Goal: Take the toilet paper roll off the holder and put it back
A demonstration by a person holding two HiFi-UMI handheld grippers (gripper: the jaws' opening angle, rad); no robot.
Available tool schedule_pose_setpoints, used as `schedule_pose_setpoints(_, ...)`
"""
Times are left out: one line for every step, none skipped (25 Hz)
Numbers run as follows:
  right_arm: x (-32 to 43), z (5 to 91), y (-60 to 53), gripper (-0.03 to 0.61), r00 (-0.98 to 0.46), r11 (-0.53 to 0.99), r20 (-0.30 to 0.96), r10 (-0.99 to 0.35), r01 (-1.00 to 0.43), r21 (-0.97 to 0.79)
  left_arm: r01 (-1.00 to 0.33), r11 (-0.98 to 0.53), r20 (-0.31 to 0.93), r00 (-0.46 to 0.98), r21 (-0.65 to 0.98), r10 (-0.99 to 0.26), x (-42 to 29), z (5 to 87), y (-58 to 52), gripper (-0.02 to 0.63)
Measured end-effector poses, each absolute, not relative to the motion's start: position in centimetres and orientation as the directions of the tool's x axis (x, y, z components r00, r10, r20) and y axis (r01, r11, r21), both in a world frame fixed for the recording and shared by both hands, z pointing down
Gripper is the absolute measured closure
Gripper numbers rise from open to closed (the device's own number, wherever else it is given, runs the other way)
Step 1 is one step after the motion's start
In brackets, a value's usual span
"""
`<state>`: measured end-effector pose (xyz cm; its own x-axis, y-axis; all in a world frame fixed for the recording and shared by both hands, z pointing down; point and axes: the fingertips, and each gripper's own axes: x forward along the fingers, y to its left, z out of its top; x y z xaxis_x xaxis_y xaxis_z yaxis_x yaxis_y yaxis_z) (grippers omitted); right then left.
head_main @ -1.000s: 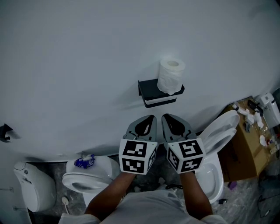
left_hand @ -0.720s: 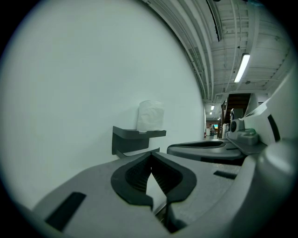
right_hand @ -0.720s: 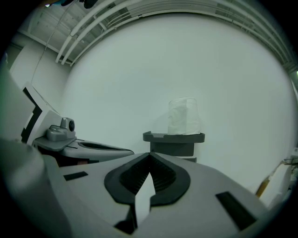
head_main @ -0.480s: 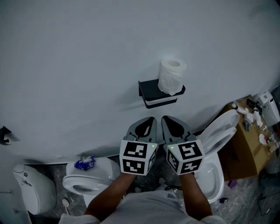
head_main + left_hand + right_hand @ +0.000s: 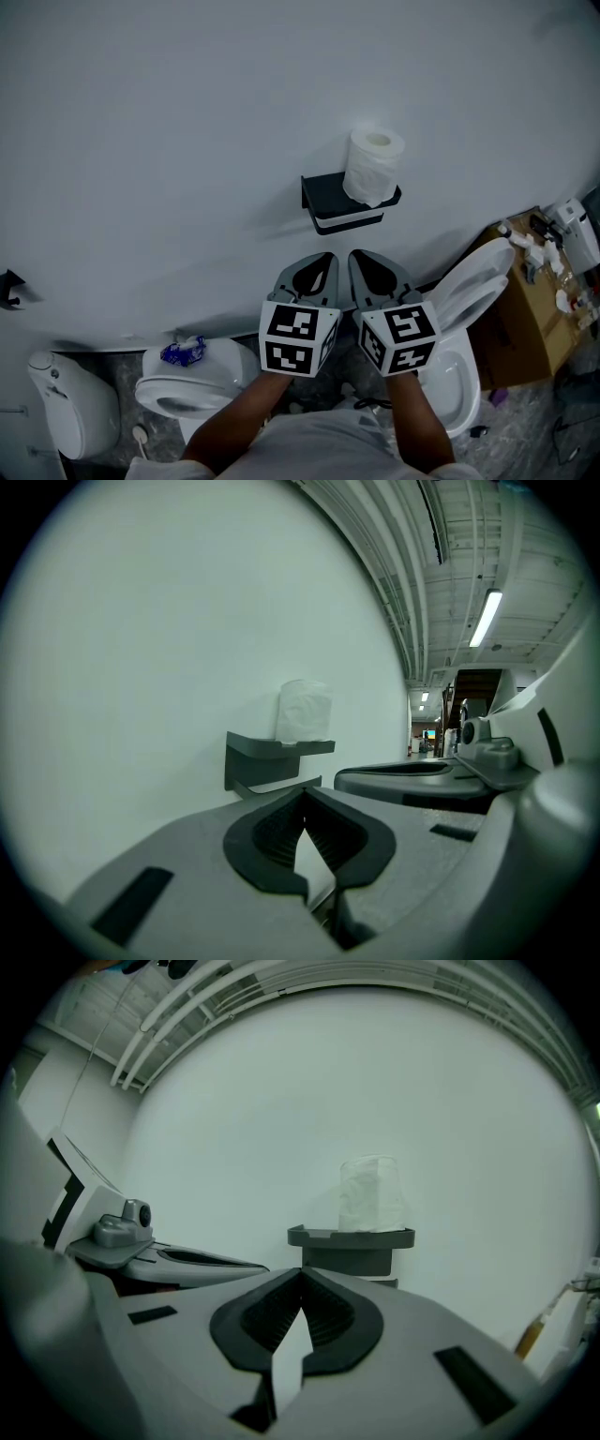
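Left claw (image 5: 326,256) and right claw (image 5: 356,256), both closed on nothing, below the holder (image 5: 336,202).
Neither has shifted much in the last second; toilet paper roll (image 5: 373,167) stands on top.

Open room surrounds the holder (image 5: 330,195) on the bare wall (image 5: 187,141).

Below the holder (image 5: 330,194), the right gripper (image 5: 365,260) has closed its last sliver of gap; the whole scene has slid slightly rightward in the head view

Head view overhead; gripper views facing holder (image 5: 325,193)
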<state>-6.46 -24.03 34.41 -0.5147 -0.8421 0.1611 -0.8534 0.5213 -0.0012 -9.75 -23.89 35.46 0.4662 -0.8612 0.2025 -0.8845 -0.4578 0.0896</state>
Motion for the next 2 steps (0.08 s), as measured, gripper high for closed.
schedule_pose_setpoints(-6.56, 34.41, -24.00, 0.575, -0.515, 0.522, 0.161, -0.842, -0.853, 0.000, -0.885, -0.457, 0.202, 0.466, 0.089, -0.862, -9.83, 35.43, -23.87, 0.610)
schedule_pose_setpoints(-6.67, 34.42, -23.97, 0.575, -0.516, 0.523, 0.162, -0.841, -0.852, 0.000, -0.885, -0.457, 0.201, 0.465, 0.089, -0.862, -9.93, 35.40, -23.85, 0.610)
